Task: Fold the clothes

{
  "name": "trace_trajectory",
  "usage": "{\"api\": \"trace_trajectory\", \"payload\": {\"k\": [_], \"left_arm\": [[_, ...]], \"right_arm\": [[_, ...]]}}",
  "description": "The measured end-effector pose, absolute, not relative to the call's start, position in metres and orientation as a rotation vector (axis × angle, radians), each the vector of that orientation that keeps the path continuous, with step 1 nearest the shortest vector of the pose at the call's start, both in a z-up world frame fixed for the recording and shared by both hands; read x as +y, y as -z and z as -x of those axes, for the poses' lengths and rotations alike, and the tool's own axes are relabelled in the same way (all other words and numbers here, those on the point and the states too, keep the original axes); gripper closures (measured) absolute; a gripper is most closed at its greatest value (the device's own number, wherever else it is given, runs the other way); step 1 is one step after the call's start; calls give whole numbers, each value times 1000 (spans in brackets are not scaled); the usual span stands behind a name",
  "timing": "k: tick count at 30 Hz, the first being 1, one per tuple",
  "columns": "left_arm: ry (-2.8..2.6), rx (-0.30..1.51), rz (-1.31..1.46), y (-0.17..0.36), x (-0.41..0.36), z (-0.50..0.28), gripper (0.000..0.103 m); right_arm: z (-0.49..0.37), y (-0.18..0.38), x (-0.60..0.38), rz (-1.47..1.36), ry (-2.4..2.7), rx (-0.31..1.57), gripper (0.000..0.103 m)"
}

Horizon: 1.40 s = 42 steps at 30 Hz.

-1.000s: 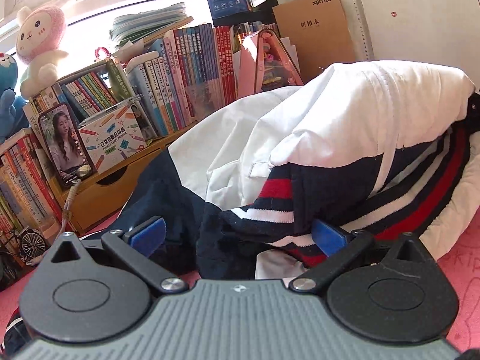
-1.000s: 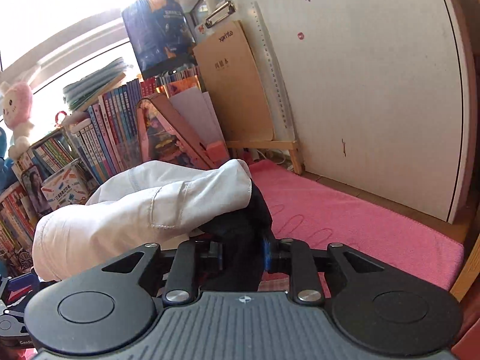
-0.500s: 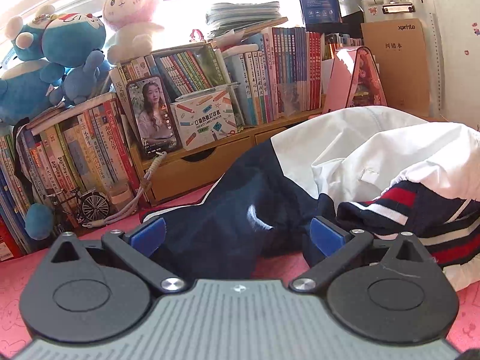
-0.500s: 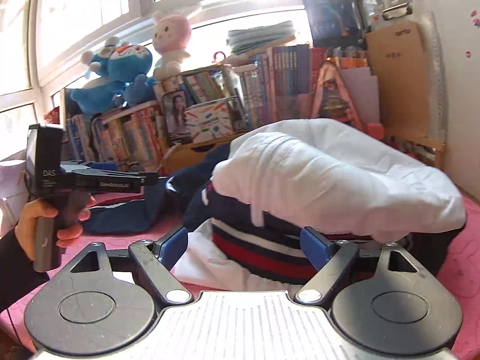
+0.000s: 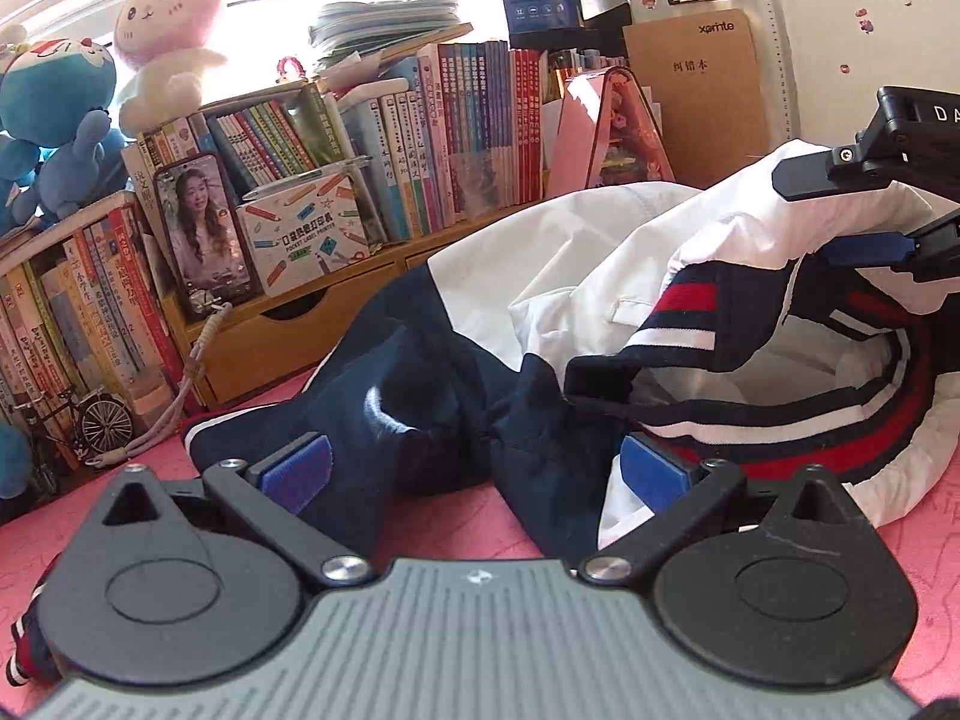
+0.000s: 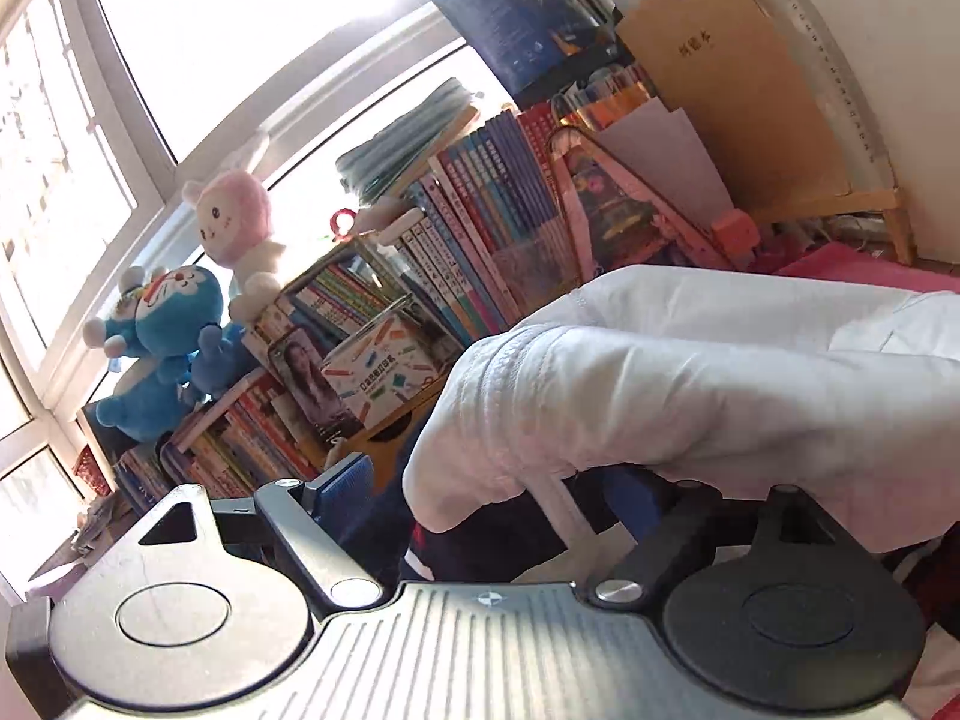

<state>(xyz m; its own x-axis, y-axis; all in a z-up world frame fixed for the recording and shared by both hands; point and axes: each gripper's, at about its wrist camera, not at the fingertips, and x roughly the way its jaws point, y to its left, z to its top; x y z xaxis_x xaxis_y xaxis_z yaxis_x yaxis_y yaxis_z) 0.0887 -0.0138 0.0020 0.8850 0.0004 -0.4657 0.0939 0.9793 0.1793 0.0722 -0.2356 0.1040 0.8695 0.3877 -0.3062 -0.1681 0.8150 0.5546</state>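
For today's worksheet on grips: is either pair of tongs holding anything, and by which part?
Nothing is held. The left tongs and right tongs both stand open around folds of the jacket.

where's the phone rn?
Left wrist view, left side: the phone stands propped against the books on the wooden shelf unit, just left of the label printer box, behind the navy-and-white jacket.

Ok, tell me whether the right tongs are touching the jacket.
Touching. The right wrist view shows the white cloth of the jacket draped over one finger of the open right tongs, resting directly on it.
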Motion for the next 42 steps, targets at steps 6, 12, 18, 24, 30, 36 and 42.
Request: {"api": "trace_trajectory", "payload": {"k": [6, 12, 18, 24, 30, 36, 42], "left_arm": [[71, 515, -189, 13, -38, -128, 0], [183, 530, 85, 12, -3, -140, 0], [261, 491, 75, 12, 0, -137, 0], [308, 459, -24, 10, -27, -146, 0], [164, 435, -314, 21, -69, -163, 0], [262, 517, -246, 33, -69, -175, 22], [313, 420, -275, 32, -72, -160, 41]], "right_arm": [[-78, -93, -252, -555, -289, 435, 19], [-75, -88, -261, -511, -251, 425, 17], [-82, -74, -303, -598, -141, 420, 17], [-82, -65, -313, -598, -109, 419, 16], [-80, -64, -313, -597, -113, 416, 14], [-74, -61, -311, -590, -121, 411, 13], [-66, -58, -314, -599, -134, 404, 13]]}}
